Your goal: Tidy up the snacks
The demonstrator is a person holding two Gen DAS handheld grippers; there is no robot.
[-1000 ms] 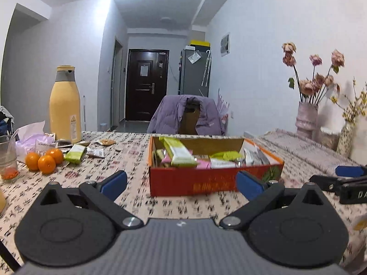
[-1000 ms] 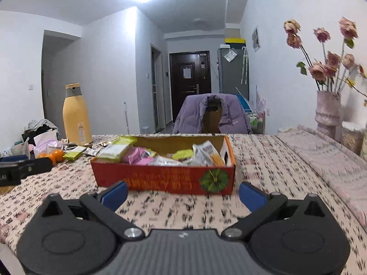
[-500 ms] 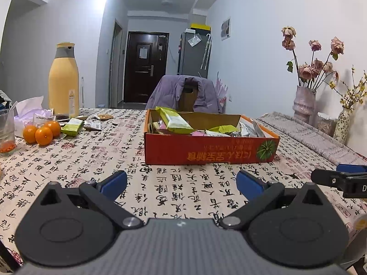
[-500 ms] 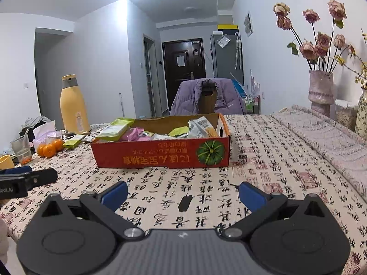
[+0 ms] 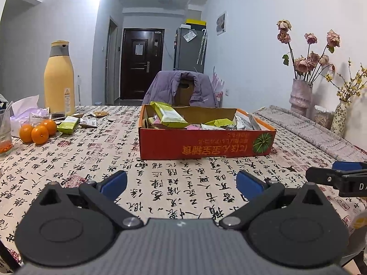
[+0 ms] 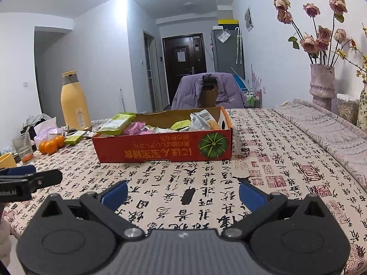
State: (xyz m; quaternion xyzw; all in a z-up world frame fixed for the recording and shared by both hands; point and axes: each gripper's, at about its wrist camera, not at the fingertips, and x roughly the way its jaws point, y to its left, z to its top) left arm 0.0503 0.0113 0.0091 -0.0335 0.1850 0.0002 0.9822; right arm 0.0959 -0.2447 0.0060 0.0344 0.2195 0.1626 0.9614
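red-orange cardboard box (image 5: 206,144) sits mid-table on the calligraphy-print tablecloth (image 5: 160,183), its long printed side with a green pumpkin picture facing both cameras. inside: a jumble of snack packets (image 6: 160,127), green, pink, silver and white. one long green packet (image 5: 168,114) leans tilted over the box's left end, partly above the rim.

left gripper (image 5: 181,181) hovers low over the cloth, well short of the box, blue-padded fingers spread wide, nothing between them. right gripper (image 6: 182,192) likewise: jaws released, empty, over bare cloth, box ahead and slightly left. each gripper shows at the edge of the other's view, side by side and apart.

loose on the table, left of the box and well apart from it: a flat green packet (image 5: 68,125), a small dark-printed packet (image 5: 88,122) just beside it, and another small wrapper (image 5: 99,114) further back. three oranges (image 5: 37,131) cluster near the green packet. behind them a tall yellow bottle (image 5: 59,80) stands upright. a clear cup (image 6: 23,147) stands at the far left edge.

right side: pinkish vase (image 6: 322,83) holding dried roses (image 6: 321,34), against the wall. purple jacket (image 5: 181,89) draped over a chair behind the box.
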